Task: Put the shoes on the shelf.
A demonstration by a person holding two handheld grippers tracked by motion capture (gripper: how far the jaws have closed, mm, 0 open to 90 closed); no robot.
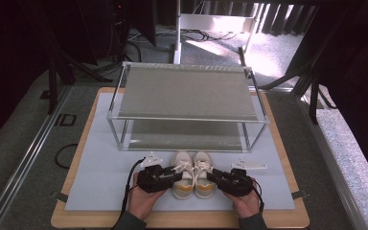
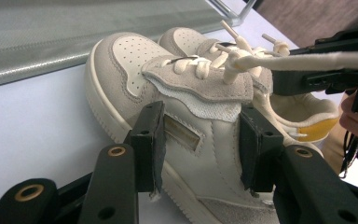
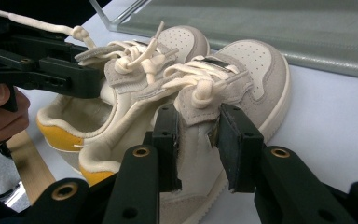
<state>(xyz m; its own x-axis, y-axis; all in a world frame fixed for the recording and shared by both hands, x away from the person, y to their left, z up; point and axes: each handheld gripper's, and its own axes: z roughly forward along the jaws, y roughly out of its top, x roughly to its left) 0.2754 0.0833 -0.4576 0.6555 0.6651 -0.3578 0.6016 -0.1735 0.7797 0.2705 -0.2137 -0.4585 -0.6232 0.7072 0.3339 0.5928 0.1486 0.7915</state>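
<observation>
1. Pair of small cream sneakers side by side, toes toward the rack, near the front edge of the pale mat (image 1: pixel 96 191) — left shoe (image 1: pixel 182 175) and right shoe (image 1: pixel 203 175) touching along their inner sides.
2. Left gripper (image 1: pixel 170 173) brought in from the outer flank of the left shoe (image 2: pixel 168 121); jaws partly closed, pads against the side wall below the lace flap, apparently pinching the upper rather than gaping round it.
3. Right gripper (image 1: pixel 214 176) mirrored on the other flank; jaws narrowed on the grey lace flap and side wall of the right shoe (image 3: pixel 223 93), pads pressed on the material.
4. Likely reason for the matched grips: one shoe per gripper, held mid-body near the balance point, so both can be lifted level and carried together — probably toward the shelf rack (image 1: pixel 187 108) just behind.
5. Loose laces (image 3: pixel 135 56) knotted and trailing over the tongues; one end draped across the opposite gripper, a snag risk on lifting.
6. Rack close ahead of the toes: metal-framed, two grey shelves, the lower opening shallow, the front rail directly in the path.
7. Two small pale brackets (image 1: pixel 250 165) flat on the mat beside the shoes, apart from both grips; wooden table (image 1: pixel 287 223) edge under the hands.
</observation>
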